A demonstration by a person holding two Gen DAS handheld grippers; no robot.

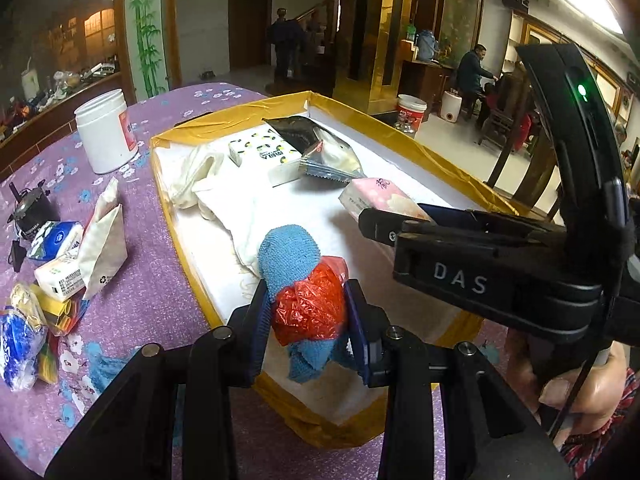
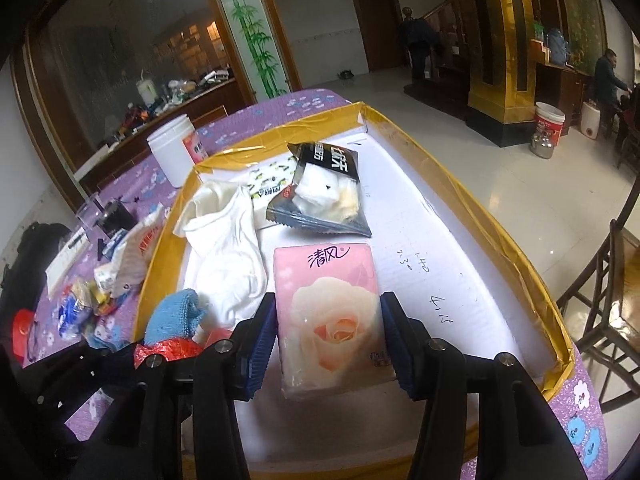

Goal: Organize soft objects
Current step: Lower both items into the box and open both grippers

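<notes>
My left gripper (image 1: 310, 320) is shut on a bundle of blue towel (image 1: 288, 252) and crumpled red plastic bag (image 1: 308, 308), held over the near edge of the white tray with a gold-taped rim (image 1: 440, 156). The right gripper (image 2: 330, 340) is shut on a pink tissue pack with a rose print (image 2: 332, 312), low over the tray floor. In the left wrist view that pack (image 1: 380, 196) shows at the tips of the right gripper (image 1: 376, 222). The blue towel (image 2: 176, 316) and red bag (image 2: 176, 348) appear at the lower left of the right wrist view.
In the tray (image 2: 500, 216) lie a white sock (image 2: 228, 248), a patterned tissue box (image 1: 264, 156) and a black-and-silver packet (image 2: 324, 188). On the purple tablecloth left of it stand a white jar (image 1: 105, 132), a paper bag (image 1: 104, 240) and several small packs. Chairs are on the right.
</notes>
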